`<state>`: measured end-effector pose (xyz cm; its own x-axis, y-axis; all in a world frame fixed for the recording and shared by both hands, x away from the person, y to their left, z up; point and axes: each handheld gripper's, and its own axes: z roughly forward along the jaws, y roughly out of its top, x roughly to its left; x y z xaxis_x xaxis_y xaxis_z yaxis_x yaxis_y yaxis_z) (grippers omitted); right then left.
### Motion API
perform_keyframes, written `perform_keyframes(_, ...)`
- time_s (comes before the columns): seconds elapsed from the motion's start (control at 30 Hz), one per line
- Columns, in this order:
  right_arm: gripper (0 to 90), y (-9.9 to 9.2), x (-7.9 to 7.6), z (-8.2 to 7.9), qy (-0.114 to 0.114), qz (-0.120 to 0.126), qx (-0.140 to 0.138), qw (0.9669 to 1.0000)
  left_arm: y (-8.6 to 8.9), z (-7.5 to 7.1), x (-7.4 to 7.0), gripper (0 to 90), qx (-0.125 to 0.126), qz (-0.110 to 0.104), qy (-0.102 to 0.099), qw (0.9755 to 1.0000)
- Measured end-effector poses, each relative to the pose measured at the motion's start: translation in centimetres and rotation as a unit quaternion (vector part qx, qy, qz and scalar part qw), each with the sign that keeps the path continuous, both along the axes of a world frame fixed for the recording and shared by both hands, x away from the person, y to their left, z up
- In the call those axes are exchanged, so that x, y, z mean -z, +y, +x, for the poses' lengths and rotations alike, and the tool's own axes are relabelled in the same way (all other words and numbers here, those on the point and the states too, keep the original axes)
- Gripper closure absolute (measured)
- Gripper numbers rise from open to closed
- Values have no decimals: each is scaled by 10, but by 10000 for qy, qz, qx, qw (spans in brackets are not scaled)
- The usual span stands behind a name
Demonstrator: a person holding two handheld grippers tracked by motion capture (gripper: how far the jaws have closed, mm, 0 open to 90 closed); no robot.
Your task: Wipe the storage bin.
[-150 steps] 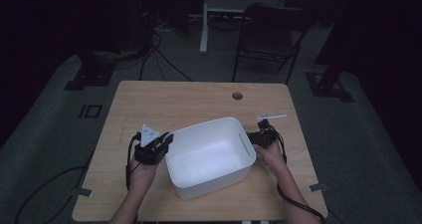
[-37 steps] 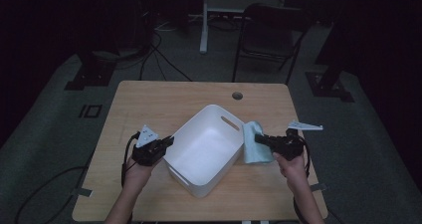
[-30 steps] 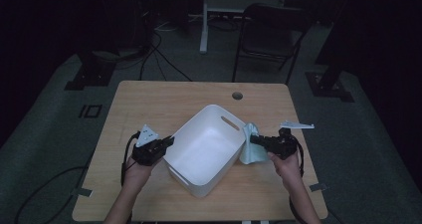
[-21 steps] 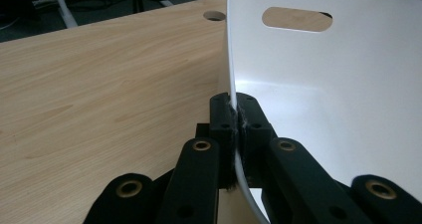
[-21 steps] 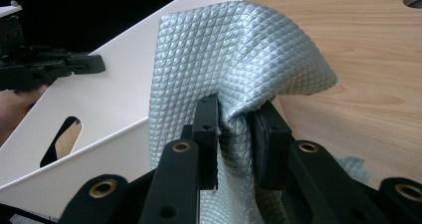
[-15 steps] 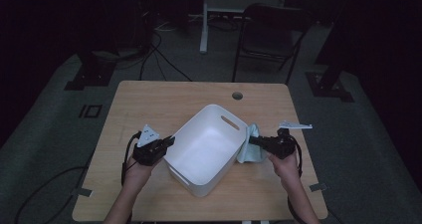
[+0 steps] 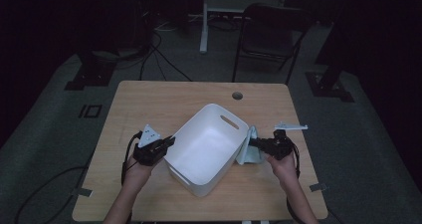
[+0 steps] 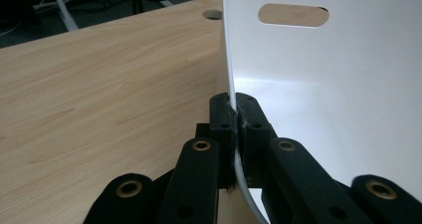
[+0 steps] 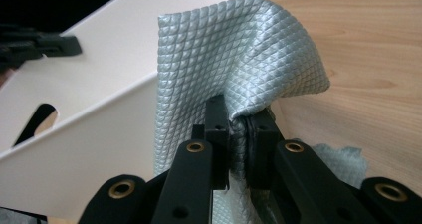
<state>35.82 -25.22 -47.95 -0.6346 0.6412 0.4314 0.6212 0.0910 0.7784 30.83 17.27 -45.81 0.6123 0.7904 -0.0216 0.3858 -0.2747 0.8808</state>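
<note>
White plastic tub [image 7: 206, 147] sits tipped up near mid-table [image 7: 149, 99], rim pinched by L gripper [image 8: 238, 119], jaws clamped on the thin wall. Looks light, stiff, prob. slick, so hold the rim. R gripper [image 9: 239, 119], against tub's outer wall, is closed on a soft grey-blue microfibre cloth [image 9: 249, 50]; limp, bunch it.

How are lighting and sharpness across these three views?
High view: dim, dark surroundings, soft detail, white plastic tub brightest. Left gripper view: well lit, tub wall sharp, soft sheen. Right gripper view: quilted pale-blue cloth crisp, wooden table slightly soft.
</note>
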Motion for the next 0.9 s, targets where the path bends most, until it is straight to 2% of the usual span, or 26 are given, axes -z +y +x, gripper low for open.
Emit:
perform_keyframes(0.23, 832, 0, 10, 5, 176, 3, 16, 9998, -1, 0, 0, 875, -2, 13, -17, 10000)
perform_keyframes(0.7, 832, 3, 40, 17, 556, -252, 203, 9979, -1, 0, 1, 874, -12, -26, -7, 10000)
perform_keyframes(0.9, 832, 2, 46, 18, 636, -195, 275, 9974, -3, -2, 1, 873, -62, -42, 2, 10000)
